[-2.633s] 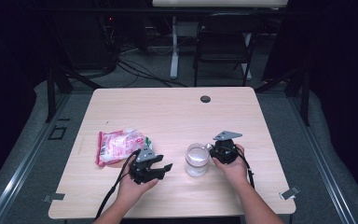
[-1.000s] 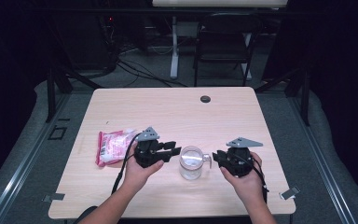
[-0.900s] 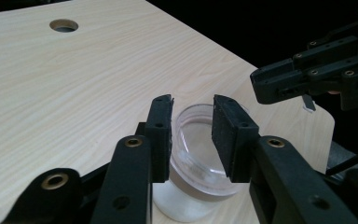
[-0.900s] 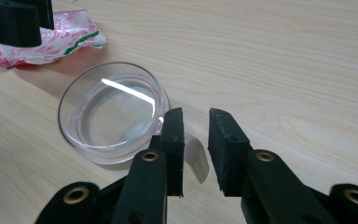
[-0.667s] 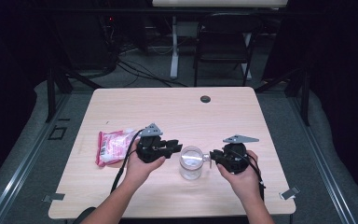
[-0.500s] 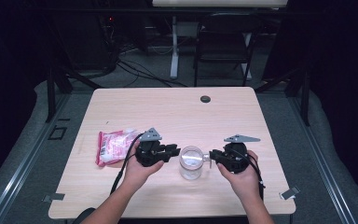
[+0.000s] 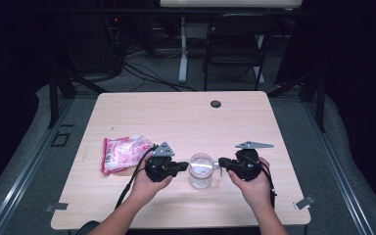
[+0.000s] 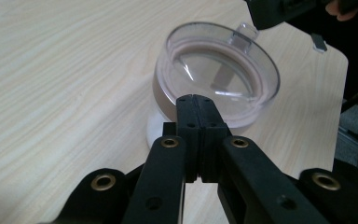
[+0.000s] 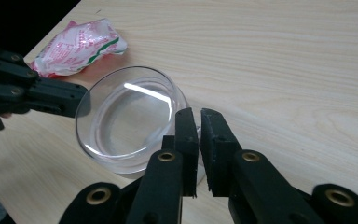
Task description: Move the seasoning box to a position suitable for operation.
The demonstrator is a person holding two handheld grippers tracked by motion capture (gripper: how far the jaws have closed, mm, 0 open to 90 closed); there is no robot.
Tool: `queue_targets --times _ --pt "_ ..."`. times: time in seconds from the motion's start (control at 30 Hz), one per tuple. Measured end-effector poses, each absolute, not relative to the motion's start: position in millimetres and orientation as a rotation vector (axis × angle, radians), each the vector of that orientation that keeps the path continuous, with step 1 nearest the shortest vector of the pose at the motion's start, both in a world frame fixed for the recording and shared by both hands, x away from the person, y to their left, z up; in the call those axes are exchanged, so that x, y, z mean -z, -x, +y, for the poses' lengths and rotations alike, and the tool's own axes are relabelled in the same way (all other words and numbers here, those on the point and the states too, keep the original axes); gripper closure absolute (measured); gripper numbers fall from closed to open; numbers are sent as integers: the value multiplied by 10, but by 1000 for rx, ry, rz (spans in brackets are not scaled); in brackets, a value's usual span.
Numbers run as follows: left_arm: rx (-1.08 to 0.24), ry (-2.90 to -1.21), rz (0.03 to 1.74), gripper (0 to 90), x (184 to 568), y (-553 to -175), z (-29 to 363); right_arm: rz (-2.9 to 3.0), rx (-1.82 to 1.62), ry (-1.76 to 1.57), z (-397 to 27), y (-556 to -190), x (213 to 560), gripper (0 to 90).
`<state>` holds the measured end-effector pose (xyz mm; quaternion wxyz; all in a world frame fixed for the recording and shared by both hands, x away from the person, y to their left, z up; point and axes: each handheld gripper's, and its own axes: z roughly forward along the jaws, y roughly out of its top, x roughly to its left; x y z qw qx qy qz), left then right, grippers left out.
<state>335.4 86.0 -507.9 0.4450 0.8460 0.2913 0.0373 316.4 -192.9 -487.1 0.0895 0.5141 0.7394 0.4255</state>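
In the high view, both grippers sit closer to the glass jar (image 7: 200,170) than a second ago: the left gripper (image 7: 180,167) has come in from the left and the right gripper (image 7: 221,162) from the right, so the two now flank it with their tips at its rim. The jar stands upright near the front middle of the surface (image 7: 186,117), clear and open-topped, with a pink snack bag (image 7: 122,152) lying well to its left.

In the left gripper view, the left gripper (image 8: 196,103) has just been closing and its jaws now meet flat, pad against pad, with nothing between them. Their tips lie at the near wall of the jar (image 8: 216,77), just below the rim — whether they touch the glass cannot be told. The jar looks empty, its thick base catching the light.

In the right gripper view, the right gripper (image 9: 200,122) has also just been closing; its jaws stand narrow, a thin slit left between them, holding nothing. They hover at the jar's (image 9: 126,119) near edge, while the snack bag (image 9: 77,46) lies beyond it.
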Motion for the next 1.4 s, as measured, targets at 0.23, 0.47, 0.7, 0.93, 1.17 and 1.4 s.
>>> queue_targets --times 0.23,0.47,0.7,0.93,1.17,1.4 --pt "-82 -2122 719 900 5130 -3328 861 2195 -1275 -1538 -1913 -3192 4884 871" --pt "-78 -2143 720 900 5165 -3307 848 2184 -1272 -1530 -1904 -3214 4888 871" --pt "-81 -2149 714 900 5176 -3291 840 2181 -1274 -1525 -1902 -3215 4892 871" --pt "-71 -2129 691 899 5158 -3268 827 2177 -1275 -1518 -1905 -3211 4900 871" --pt "-80 -2118 672 894 5115 -3247 803 2179 -1272 -1507 -1907 -3197 4901 846" --pt "-92 -2093 644 856 5041 -3247 743 2218 -1276 -1410 -1917 -3089 4842 698"
